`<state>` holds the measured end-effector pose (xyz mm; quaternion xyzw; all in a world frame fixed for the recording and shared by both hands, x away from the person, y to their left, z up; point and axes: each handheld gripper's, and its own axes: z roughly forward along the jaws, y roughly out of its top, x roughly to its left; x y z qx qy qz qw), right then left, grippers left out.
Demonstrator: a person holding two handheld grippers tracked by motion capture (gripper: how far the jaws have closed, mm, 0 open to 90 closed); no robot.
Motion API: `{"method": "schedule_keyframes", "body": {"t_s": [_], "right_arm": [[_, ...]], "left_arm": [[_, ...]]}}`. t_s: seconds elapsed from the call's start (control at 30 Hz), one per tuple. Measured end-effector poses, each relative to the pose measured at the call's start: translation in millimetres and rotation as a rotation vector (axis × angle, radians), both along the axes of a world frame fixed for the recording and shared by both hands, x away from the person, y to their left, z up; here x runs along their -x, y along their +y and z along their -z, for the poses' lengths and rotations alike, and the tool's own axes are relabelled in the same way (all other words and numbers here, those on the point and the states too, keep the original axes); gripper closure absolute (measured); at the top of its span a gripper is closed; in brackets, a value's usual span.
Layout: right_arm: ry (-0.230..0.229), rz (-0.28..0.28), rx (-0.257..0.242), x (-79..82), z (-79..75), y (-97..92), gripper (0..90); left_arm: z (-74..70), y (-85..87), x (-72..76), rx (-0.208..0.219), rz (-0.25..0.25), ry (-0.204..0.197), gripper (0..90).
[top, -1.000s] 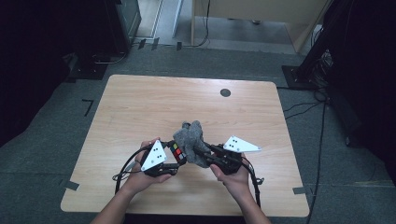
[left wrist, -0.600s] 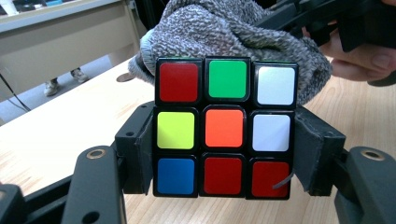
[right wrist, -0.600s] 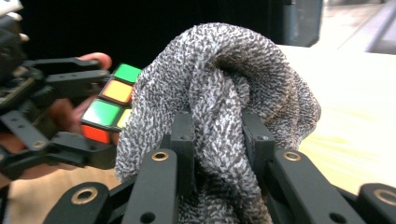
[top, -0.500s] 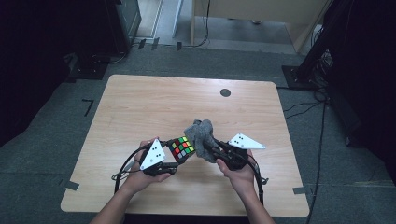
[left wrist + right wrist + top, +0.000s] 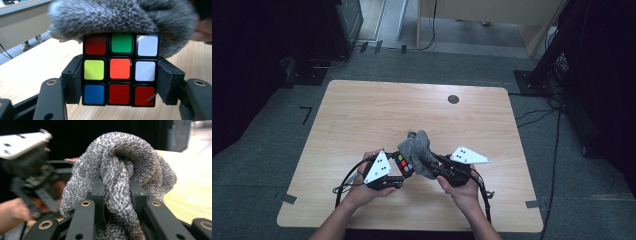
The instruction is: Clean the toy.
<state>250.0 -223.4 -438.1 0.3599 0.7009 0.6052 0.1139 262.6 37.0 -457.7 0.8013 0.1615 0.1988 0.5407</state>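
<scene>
Cloth (image 5: 418, 152) — grey, bunched, clamped in right claw (image 5: 432, 162), draped over top of cube (image 5: 403, 164), touching. Cube clamped square in left claw (image 5: 120, 82), held above surface (image 5: 362, 115), near front edge. Cloth above and right of cube — wiping stroke likely across top face.

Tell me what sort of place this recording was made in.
Probably a lab or studio set up for recording handling tasks. A bare wooden table stands on grey carpet with tape marks, dark equipment stands and cables surround it, and a person wipes a Rubik's cube with a grey cloth.
</scene>
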Motion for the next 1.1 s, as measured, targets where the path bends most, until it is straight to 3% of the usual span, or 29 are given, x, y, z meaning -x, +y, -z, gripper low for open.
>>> {"method": "schedule_keyframes", "body": {"t_s": [0.2,0.33,0.5,0.6,0.67,0.77,0.97,1.1], "right_arm": [[0.045,0.08,0.035,-8.1,7.0,-11.8,72.4],[0.033,0.092,0.025,-7.0,3.9,-14.0,72.4],[-0.004,0.013,-0.027,3.0,-8.3,-3.0,72.2],[-0.023,-0.039,-0.007,8.3,-10.6,7.5,72.1],[-0.02,-0.043,0.002,7.7,-7.8,9.6,72.1],[0.002,-0.015,-0.003,2.2,-2.2,2.8,72.1],[0.041,0.085,0.041,-7.7,5.4,-13.5,72.3],[0.026,0.08,-0.011,-4.0,-3.2,-15.9,72.4]], "left_arm": [[-0.4,3.5,-2.7,0.006,-0.01,0.008,34.6],[1.7,1.9,-3.1,-0.011,-0.012,0.01,34.6],[5.1,-3.7,-1.8,-0.04,-0.008,0.011,34.6],[4.1,-4.2,-0.6,-0.036,-0.002,0.012,34.6],[2.5,-2.8,-0.3,-0.029,0.002,0.008,34.6],[-0.7,1.2,-0.5,0.001,0.007,0.006,34.6],[-2.7,7.6,-3.7,0.022,-0.011,0.009,34.6],[0.6,4.9,-4.3,-0.011,-0.015,0.01,34.6]]}}
